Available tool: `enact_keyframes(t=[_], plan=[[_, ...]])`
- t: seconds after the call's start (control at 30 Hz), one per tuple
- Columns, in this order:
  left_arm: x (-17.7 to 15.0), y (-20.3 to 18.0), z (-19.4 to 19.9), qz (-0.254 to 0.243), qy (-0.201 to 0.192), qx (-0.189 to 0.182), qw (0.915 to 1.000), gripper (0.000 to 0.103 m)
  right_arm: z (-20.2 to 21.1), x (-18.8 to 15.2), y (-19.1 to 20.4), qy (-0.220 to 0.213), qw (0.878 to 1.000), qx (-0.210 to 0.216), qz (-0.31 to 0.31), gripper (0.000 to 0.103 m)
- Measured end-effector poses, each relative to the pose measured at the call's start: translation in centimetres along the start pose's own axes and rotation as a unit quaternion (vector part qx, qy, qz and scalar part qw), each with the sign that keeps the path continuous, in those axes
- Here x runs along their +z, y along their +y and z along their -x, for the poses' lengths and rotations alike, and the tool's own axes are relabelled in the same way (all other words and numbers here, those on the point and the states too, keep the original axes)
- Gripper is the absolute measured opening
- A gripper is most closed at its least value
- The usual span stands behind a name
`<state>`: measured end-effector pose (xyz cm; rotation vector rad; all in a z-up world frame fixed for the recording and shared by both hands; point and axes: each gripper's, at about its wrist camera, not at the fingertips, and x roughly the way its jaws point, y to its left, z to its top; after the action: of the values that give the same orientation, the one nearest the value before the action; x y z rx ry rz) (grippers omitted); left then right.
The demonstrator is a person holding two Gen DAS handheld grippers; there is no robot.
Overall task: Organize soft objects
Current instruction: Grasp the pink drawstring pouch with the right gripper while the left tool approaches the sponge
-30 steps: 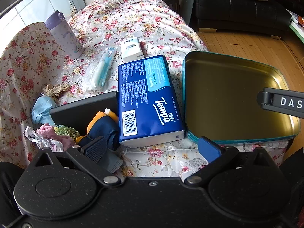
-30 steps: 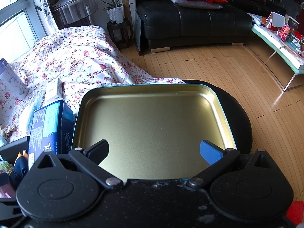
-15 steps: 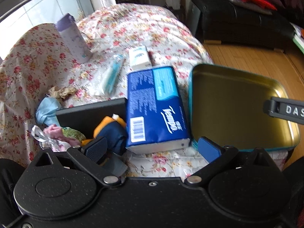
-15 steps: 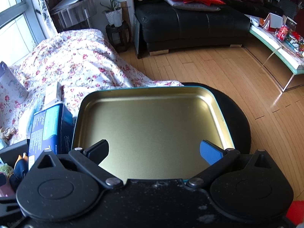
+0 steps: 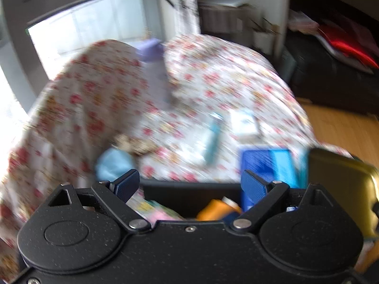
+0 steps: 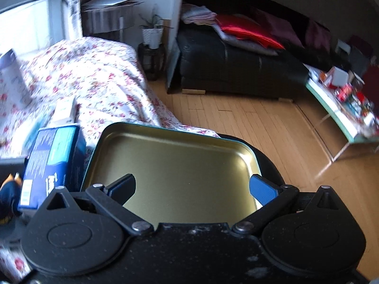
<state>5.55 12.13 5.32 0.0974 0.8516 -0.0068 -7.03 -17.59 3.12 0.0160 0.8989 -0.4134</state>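
Gold tin is lying beneath your wide-open, empty right gripper, while your narrowing, empty left gripper, swinging fast beside it, is risking snagging the tissue pack.

Soft items, pink and orange/navy, sat piled in black bin; light-blue cloth lay outside, just beyond it.

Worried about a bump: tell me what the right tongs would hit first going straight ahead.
Most likely the gold inside of the open tin tray: the open right tongs point down into it, with nothing between. Depth is hard to judge.
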Motion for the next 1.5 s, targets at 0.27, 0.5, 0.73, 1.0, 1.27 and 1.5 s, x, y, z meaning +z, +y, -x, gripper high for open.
enact_keyframes(t=[0.27,0.5,0.73,1.0,1.27,1.5], plan=[[2.6,7.2,-3.8,0.020,-0.016,0.047,0.9985,0.094,0.0,0.8,2.2,0.029,0.997,0.069,0.006,0.103],[1.5,9.9,-7.2,0.003,0.009,0.030,0.9995,0.095,1.6,-0.3,8.2,0.043,0.977,0.207,0.005,0.102],[1.1,11.3,-9.0,0.049,0.028,-0.003,0.9984,0.094,5.9,-2.4,16.4,0.024,0.946,0.311,0.094,0.102],[0.5,12.3,-10.2,0.078,0.035,-0.005,0.9964,0.094,6.1,-3.4,23.9,0.029,0.933,0.320,0.161,0.094],[0.3,12.5,-11.1,0.082,0.047,-0.007,0.9955,0.094,5.1,-4.8,26.6,0.068,0.935,0.288,0.197,0.057],[0.2,13.4,-12.0,0.108,0.073,-0.010,0.9914,0.094,6.7,-3.2,24.3,0.049,0.927,0.321,0.186,0.054]])
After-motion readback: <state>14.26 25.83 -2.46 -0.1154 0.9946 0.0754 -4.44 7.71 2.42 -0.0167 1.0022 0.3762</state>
